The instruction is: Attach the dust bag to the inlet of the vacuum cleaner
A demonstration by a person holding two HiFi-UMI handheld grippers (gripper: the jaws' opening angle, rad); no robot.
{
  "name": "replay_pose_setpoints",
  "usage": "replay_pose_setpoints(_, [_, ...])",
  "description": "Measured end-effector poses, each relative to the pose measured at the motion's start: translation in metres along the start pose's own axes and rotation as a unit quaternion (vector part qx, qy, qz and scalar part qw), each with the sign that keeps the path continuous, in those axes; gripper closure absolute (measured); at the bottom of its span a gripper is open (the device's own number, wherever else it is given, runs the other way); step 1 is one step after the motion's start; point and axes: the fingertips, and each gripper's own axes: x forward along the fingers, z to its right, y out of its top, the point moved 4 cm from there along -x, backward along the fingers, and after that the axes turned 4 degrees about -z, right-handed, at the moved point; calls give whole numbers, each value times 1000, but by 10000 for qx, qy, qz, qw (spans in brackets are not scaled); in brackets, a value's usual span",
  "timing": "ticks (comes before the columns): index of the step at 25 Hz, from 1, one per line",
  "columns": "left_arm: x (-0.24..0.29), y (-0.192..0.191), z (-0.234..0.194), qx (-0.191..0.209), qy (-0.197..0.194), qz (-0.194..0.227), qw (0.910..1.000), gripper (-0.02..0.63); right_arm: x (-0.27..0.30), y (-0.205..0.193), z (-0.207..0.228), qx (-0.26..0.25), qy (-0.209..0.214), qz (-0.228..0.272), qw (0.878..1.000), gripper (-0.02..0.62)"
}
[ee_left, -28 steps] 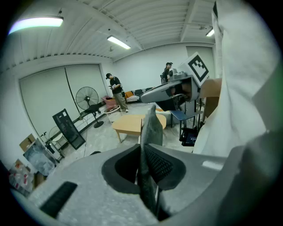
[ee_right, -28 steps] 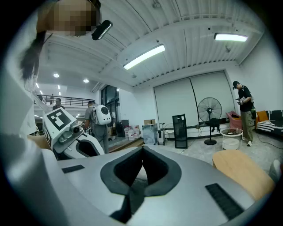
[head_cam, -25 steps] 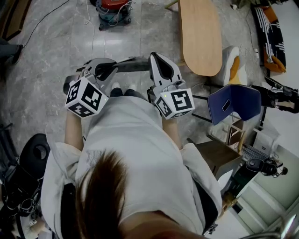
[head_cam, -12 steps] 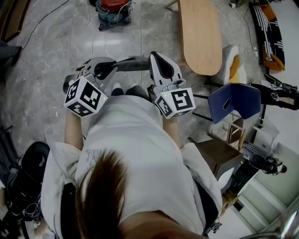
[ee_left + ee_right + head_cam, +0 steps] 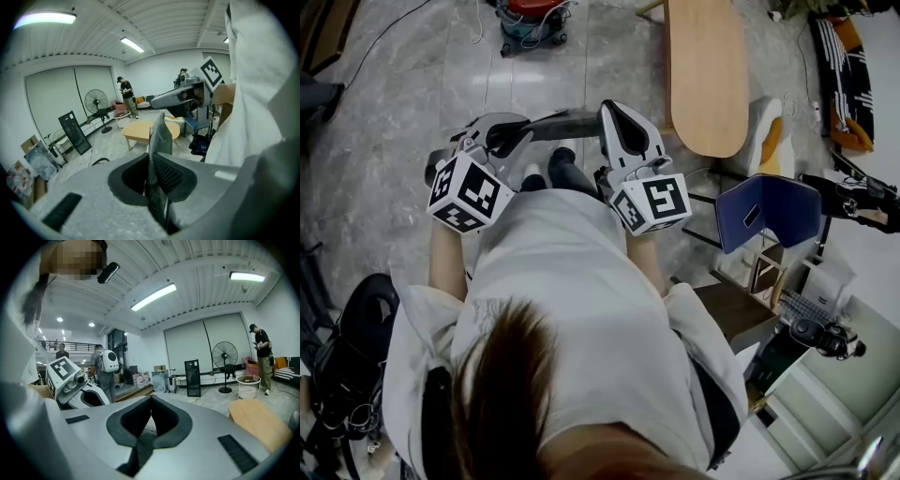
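A grey dust bag (image 5: 565, 122) hangs stretched as a band between my two grippers, in front of the person's body. My left gripper (image 5: 508, 128) is shut on one end; in the left gripper view the grey fabric (image 5: 158, 140) stands pinched upright between the pads of that gripper (image 5: 152, 174). My right gripper (image 5: 613, 116) is shut on the other end, with a thin dark fold between the pads of the gripper (image 5: 149, 417). The vacuum cleaner (image 5: 528, 17), red on top with a teal body, stands on the floor far ahead, cut off by the top edge. Its inlet is not visible.
An oblong wooden table (image 5: 705, 70) stands ahead on the right, with a blue chair (image 5: 769, 211) nearer on the right. Black gear and cables (image 5: 352, 342) lie at the lower left. People stand far off in the room (image 5: 125, 96).
The vacuum cleaner has slid toward the top edge of the head view and the person's feet have shifted under the bag. Both grippers keep the same pose and grip.
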Motion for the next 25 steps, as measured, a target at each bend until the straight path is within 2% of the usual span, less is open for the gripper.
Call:
replay_pose_setpoints(8, [41, 17, -29, -171, 200, -139, 9996, 567, 32, 1, 51, 62, 366, -73, 9993, 594])
replay_pose_setpoints(16, [88, 47, -59, -381, 639, -242, 9969, 567, 53, 8, 121, -26, 603, -148, 9981, 594])
replay_pose_setpoints(25, [111, 66, -75, -685, 1048, -293, 9917, 568, 47, 7, 163, 46, 635, -211, 9977, 594])
